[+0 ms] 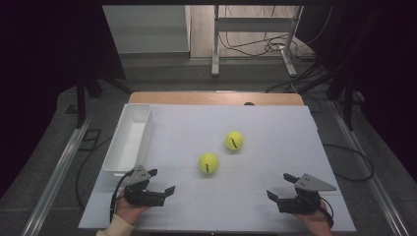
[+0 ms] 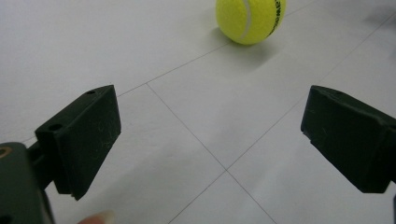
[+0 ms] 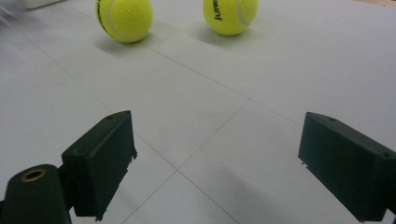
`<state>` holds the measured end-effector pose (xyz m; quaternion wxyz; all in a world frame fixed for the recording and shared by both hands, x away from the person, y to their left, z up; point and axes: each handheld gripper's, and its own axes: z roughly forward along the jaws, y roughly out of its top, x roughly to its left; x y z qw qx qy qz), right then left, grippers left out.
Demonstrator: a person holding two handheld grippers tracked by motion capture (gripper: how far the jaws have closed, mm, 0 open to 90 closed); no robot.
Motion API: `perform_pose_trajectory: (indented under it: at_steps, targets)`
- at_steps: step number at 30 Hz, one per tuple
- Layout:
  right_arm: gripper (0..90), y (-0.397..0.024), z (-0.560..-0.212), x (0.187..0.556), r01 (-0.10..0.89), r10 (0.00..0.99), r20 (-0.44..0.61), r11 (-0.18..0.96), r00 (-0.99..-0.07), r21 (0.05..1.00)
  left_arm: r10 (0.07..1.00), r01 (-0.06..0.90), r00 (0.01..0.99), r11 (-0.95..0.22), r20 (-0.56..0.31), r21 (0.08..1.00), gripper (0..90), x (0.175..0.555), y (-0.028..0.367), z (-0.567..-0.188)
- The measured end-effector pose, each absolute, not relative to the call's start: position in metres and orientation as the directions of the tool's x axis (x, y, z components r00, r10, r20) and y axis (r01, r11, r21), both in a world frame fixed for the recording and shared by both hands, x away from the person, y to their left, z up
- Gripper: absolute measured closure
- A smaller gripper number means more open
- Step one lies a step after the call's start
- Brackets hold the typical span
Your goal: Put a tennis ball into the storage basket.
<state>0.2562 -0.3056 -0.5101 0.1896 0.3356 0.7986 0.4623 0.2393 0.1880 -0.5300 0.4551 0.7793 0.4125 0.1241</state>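
**Waiting at the near edge, both balls untouched**

Looking down from the high view, nothing seems begun: the near tennis ball (image 1: 208,162) and the far tennis ball (image 1: 234,140) lie loose mid-board, well apart from the white bin (image 1: 129,140) at the left edge, which looks empty. I'd judge every step is left to do. The left gripper (image 1: 161,182) and right gripper (image 1: 281,187) sit at the near edge, jaws spread, holding nothing. The white board (image 1: 275,128) covers a wooden table; beyond it are grey floor, cables and a metal stand's legs, with dark surroundings.

From the left gripper view, its jaws stand wide over bare board scored with thin lines; one ball (image 2: 250,19) sits ahead.

From the right gripper view, jaws likewise agape and empty, with both balls (image 3: 124,18) (image 3: 230,15) ahead, side by side.
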Motion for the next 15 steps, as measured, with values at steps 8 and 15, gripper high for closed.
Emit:
perform_pose_trajectory:
  at_steps: [8, 15]
  targets:
    - [11.8, -0.3048, -0.5105, 0.2559, 0.362, 0.709, 0.004, 0.356, -0.705, 0.861, 0.753, 0.533, 0.632, -0.249, -0.184, 0.809, 5.6, 0.2387, 0.1858, -0.5301]
    - [11.9, -0.3039, -0.5117, 0.2565, 0.365, 0.702, 0.001, 0.369, -0.713, 0.855, 0.75, 0.535, 0.634, -0.251, -0.187, 0.807, 5.6, 0.2393, 0.1851, -0.5303]
